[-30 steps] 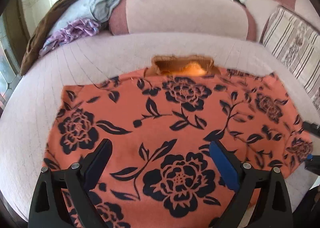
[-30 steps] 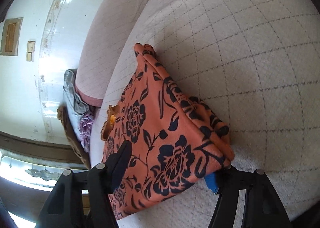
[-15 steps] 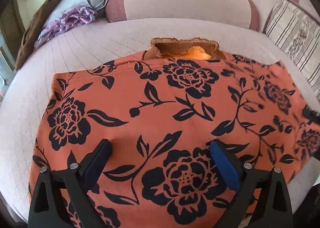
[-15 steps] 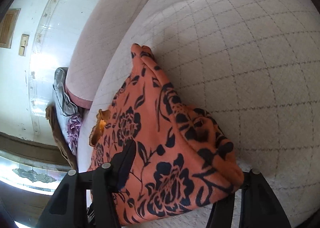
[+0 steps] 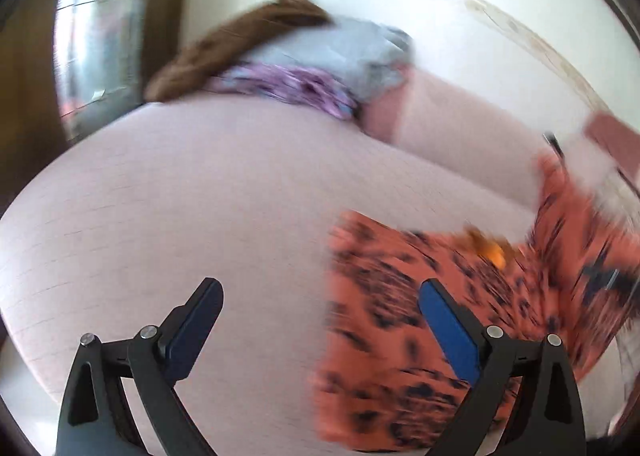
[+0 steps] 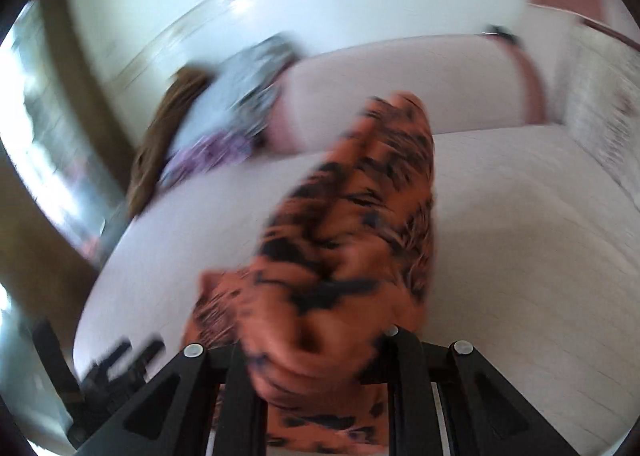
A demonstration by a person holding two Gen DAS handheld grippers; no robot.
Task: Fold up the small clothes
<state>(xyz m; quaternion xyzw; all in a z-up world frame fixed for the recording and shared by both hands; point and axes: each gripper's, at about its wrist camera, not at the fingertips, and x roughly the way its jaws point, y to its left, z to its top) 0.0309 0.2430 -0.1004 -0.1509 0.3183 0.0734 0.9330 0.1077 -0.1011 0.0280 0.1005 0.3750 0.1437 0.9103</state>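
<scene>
An orange garment with black flowers (image 5: 384, 360) lies on the pale sofa seat (image 5: 180, 196), its right part lifted and blurred. My left gripper (image 5: 320, 288) hangs open over the seat at the garment's left edge, nothing between its fingers. In the right wrist view the garment (image 6: 360, 216) is bunched up and raised off the seat. My right gripper (image 6: 316, 344) has its jaws closing tight on the near end of the cloth, and the fabric hides its fingertips.
A heap of brown, grey and purple clothes (image 5: 288, 56) lies at the back left of the sofa against the backrest (image 5: 460, 136). A window (image 5: 96, 36) is at the far left. A striped cushion (image 6: 600, 116) stands at the right end.
The left gripper swung left off the garment and now looks at bare seat. The right gripper rolled upright, narrowed onto the garment's edge and lifted it off the seat.
</scene>
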